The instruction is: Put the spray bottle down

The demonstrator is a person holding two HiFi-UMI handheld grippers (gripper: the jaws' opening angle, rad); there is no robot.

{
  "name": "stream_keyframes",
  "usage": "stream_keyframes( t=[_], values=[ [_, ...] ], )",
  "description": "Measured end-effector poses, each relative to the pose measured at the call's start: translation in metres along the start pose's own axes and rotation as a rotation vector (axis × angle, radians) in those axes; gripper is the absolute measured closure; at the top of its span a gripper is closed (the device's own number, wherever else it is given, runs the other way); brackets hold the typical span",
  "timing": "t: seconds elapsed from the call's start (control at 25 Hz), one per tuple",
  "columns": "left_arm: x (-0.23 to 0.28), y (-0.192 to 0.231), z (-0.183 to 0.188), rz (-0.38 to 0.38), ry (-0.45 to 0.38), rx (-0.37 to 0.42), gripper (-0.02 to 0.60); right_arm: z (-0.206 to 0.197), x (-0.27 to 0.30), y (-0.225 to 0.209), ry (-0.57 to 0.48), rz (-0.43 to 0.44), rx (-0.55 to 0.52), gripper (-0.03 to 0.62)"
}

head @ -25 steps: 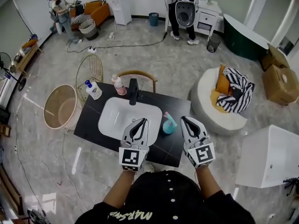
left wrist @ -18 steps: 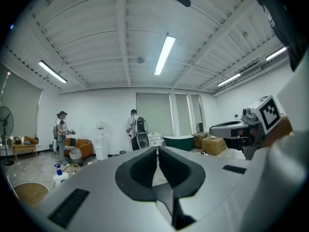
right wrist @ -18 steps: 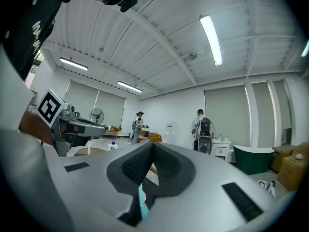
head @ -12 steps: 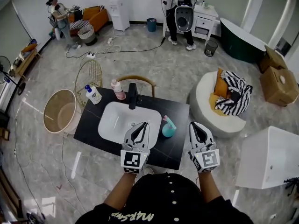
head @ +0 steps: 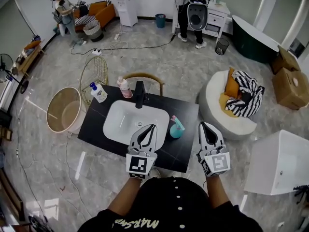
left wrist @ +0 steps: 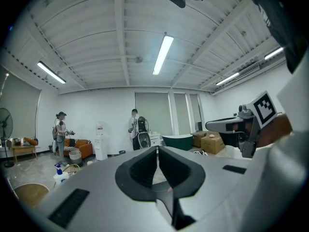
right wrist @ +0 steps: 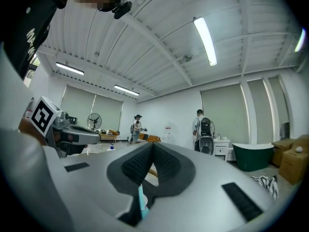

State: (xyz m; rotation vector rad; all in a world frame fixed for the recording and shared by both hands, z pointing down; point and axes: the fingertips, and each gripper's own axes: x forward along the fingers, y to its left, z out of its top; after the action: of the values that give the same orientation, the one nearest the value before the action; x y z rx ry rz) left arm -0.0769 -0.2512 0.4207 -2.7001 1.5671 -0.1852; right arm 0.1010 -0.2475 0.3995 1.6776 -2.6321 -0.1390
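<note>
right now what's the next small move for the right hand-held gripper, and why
Probably draw the right hand-held gripper back toward the person and stop there. The teal spray bottle already stands upright on the black counter beside the white sink, apart from the gripper, whose jaws are shut on nothing.

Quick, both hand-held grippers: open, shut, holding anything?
Left hand-held gripper: shut, empty.
Right hand-held gripper: shut, empty; spray bottle stands on the counter.

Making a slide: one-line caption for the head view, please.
Teal spray bottle stands on black counter beside the sink; left gripper and right gripper shut, empty.
</note>
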Motion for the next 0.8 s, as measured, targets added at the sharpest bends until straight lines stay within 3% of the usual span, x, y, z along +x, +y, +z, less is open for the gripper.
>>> stream_keyframes(
  t=[0.8],
  values=[
    [0.0002,-0.006,-0.0014,0.005,0.015,0.008,0.56,-0.0036,0.0057,0.0031,0.002,0.04,-0.003,0.599]
  ],
)
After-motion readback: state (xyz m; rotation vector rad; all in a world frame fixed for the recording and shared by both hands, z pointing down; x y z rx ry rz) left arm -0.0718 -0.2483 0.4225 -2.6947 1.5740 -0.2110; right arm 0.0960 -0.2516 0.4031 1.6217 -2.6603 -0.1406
